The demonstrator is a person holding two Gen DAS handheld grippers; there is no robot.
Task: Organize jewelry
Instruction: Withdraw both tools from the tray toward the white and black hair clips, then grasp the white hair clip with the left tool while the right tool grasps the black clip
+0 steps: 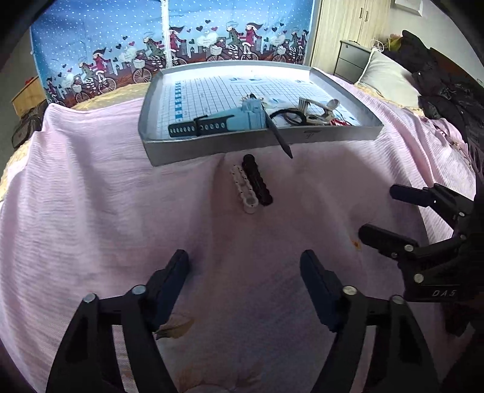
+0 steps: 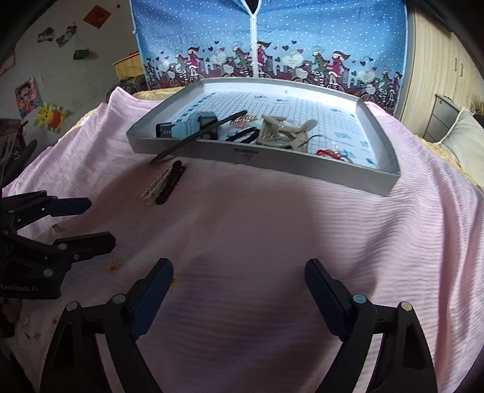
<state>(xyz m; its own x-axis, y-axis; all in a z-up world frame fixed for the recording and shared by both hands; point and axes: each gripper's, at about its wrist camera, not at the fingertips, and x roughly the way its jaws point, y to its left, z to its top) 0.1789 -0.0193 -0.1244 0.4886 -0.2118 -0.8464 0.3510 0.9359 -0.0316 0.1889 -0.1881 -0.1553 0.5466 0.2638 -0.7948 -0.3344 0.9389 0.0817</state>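
Note:
A grey tray (image 1: 230, 142) (image 2: 302, 163) sits on the pink cloth and holds a light blue watch (image 1: 239, 118) (image 2: 187, 124), black hair ties (image 1: 287, 116) (image 2: 242, 136), a beige claw clip (image 1: 317, 108) (image 2: 281, 131) and a red piece (image 2: 328, 153). A black strap (image 1: 279, 137) (image 2: 193, 137) hangs over the tray's front wall. Before the tray lie a white clip (image 1: 243, 189) (image 2: 155, 187) and a black clip (image 1: 257, 180) (image 2: 171, 183), side by side. My left gripper (image 1: 245, 275) (image 2: 96, 222) is open and empty near the cloth's front. My right gripper (image 2: 239, 284) (image 1: 378, 211) is open and empty beside it.
The pink cloth (image 1: 121, 211) (image 2: 302, 241) covers a bed. A blue patterned curtain (image 1: 151, 45) (image 2: 272, 39) hangs behind the tray. A pillow (image 1: 384, 78) and dark clothes (image 1: 438, 75) lie at the right. A wooden wardrobe (image 1: 348, 27) stands behind.

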